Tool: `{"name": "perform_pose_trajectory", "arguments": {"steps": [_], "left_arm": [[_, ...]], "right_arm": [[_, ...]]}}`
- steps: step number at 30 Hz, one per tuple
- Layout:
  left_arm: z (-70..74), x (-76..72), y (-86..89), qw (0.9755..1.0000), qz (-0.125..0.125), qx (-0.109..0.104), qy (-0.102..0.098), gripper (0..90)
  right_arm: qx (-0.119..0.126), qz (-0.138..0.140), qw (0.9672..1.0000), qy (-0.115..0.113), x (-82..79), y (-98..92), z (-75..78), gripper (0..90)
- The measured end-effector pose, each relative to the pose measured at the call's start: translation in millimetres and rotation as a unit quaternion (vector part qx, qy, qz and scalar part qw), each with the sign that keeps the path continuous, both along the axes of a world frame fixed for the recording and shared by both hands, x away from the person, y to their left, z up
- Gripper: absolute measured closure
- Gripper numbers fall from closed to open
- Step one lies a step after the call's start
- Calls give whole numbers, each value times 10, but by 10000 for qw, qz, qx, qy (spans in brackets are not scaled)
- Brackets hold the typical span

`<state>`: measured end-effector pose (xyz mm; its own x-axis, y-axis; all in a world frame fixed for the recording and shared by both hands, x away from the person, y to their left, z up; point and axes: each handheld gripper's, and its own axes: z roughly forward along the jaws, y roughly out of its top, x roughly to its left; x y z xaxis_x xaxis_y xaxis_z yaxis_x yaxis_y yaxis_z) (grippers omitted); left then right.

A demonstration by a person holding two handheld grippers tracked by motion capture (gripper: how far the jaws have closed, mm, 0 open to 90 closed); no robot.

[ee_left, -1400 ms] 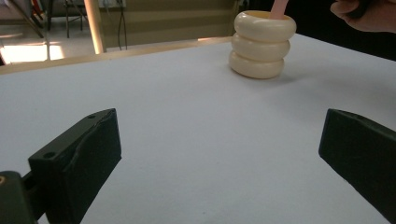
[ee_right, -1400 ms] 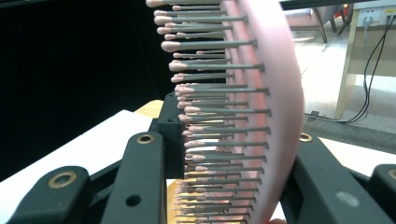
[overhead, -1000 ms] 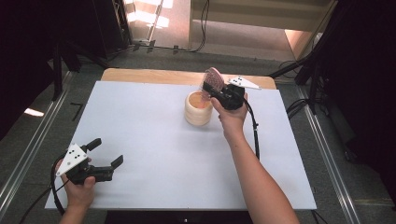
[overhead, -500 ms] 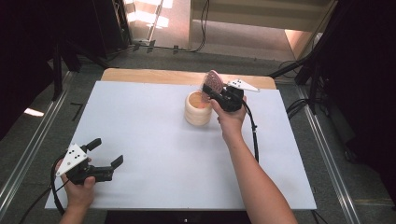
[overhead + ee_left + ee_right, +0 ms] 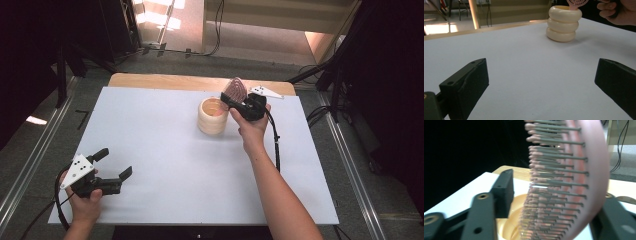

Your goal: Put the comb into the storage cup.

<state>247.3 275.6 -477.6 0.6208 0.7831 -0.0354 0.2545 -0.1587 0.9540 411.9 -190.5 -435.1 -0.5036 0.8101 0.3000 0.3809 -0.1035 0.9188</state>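
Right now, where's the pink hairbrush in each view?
High view: hairbrush stands head-up at the cream holder's right rim, far centre of the table.
Left gripper view: its head pokes out of the holder at the top edge, right of centre.
Right gripper view: bristled head close up, centre to right.
Shared landmark: the cream holder.

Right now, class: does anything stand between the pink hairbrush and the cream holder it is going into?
Nothing visible does. The pink hairbrush stands between the right tool jaws, its lower end already inside the open mouth of the cream holder.
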Motion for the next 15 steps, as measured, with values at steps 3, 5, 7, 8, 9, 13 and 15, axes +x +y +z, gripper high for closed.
{"name": "perform_pose_trajectory", "arguments": {"steps": [3, 5, 7, 8, 9, 13, 15], "left_arm": [[0, 1, -1, 10000, 3, 3, 6, 0], [0, 0, -1, 10000, 3, 4, 6, 0], [-1, 2, 0, 10000, -8, 14, 9, 0], [-2, 2, -1, 10000, -8, 10, 3, 0], [-1, 1, -2, 10000, -1, 0, 1, 0], [0, 2, -2, 10000, -1, 0, 3, 0], [0, 1, -3, 10000, -1, 1, -1, 0]], "right_arm": [[39, -47, 10000, 31, -18, -45, 4, 272], [128, -92, 9999, 17, -30, -97, 0, 240], [150, -11, 9999, -7, -45, -143, -6, 158], [148, -13, 9999, -17, -51, -154, -6, 138], [153, 30, 9999, -48, -61, -170, -7, 121], [110, 185, 9996, -170, -112, -200, 9, 83], [7, 213, 9996, -173, -137, -196, 19, 29]]}}
